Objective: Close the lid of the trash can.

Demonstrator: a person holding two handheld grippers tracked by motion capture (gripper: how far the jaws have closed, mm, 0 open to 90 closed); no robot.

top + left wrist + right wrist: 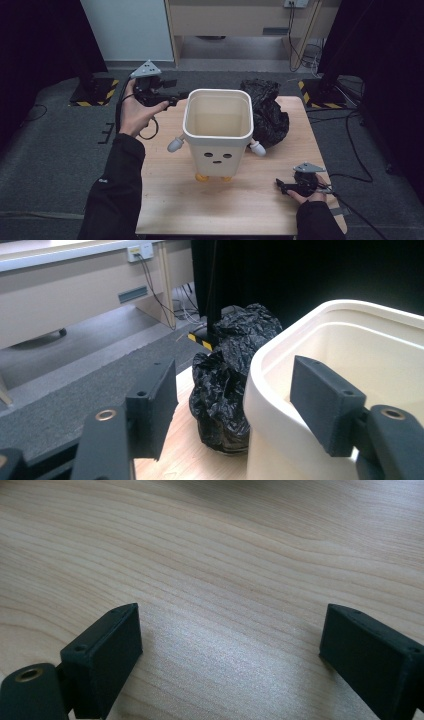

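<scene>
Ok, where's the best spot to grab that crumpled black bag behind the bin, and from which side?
Probably pinch a raised fold at the top of the black bag, coming from above: the bin stands against its near side, and its crumpled top offers ridges that open jaws could close on.

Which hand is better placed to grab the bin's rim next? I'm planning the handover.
Left, probably: the left gripper is open astride the bin rim, while the right gripper rests low on the table.
</scene>
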